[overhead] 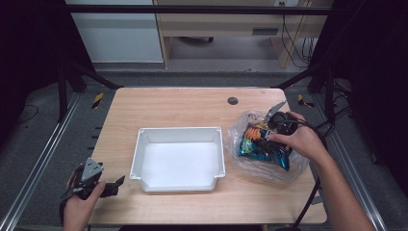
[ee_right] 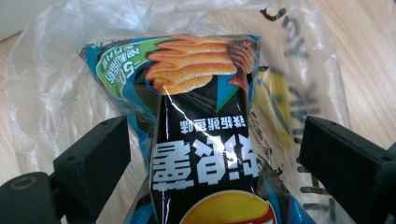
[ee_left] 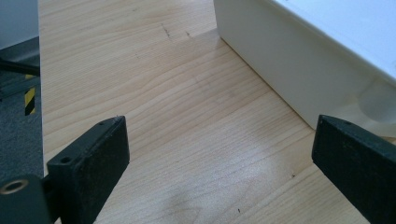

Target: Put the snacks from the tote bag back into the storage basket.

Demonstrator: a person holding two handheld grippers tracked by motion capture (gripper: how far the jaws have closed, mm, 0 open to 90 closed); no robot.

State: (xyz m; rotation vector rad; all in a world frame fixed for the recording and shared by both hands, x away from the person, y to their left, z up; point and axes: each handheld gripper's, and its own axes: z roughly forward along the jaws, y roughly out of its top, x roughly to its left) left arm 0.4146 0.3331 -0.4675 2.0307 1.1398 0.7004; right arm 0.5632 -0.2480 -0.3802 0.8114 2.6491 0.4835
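A blue and black crisp packet (overhead: 262, 147) lies on an opened clear plastic bag (overhead: 288, 169) at the table's right side. My right gripper (overhead: 266, 134) reaches down over it. In the right gripper view the packet (ee_right: 205, 158) runs up between the two black jaws of the right gripper (ee_right: 215, 122), with a gap on each side, so the gripper is open. The clear plastic bag (ee_right: 56, 70) spreads around it. My left gripper (overhead: 115, 185) rests at the front left corner, open. The left gripper (ee_left: 219, 123) has bare wood between its jaws, beside the white tray's wall (ee_left: 280, 56).
An empty white tray (overhead: 180, 130) stands in the middle of the wooden table (overhead: 183, 103). A dark round hole (overhead: 233, 100) sits near the far edge. Black frame posts flank the table, with grey floor (ee_left: 18, 135) off its left edge.
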